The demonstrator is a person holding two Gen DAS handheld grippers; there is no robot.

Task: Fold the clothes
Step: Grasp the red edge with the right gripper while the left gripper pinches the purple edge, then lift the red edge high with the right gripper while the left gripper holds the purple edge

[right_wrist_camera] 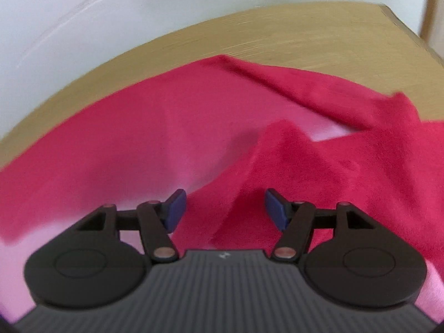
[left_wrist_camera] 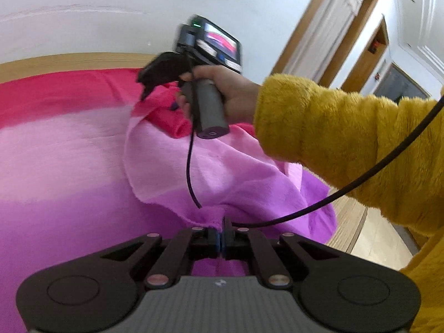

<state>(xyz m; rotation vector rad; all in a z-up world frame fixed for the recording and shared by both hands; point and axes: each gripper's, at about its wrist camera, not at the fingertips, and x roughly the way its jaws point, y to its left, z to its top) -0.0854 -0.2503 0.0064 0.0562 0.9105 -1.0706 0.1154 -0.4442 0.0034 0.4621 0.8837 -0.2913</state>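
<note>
On table (right_wrist_camera: 277,33), cloth (left_wrist_camera: 69,144) spread crosswise, left claw (left_wrist_camera: 223,223) pinching hem

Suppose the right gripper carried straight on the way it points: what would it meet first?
Most likely the raised red fold of the cloth, which lies just ahead between the open jaws of the right gripper. Depth is hard to judge, but nothing else shows in that line.

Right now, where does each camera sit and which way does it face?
Left wrist: on the left gripper, shut on the purple edge of the pink-to-purple cloth; looks down across the wooden table at the right hand and yellow sleeve.
Right wrist: on the right gripper, jaws open, over the cloth's red end; only its own fingers show.
Shared: cloth, table, white wall.
</note>
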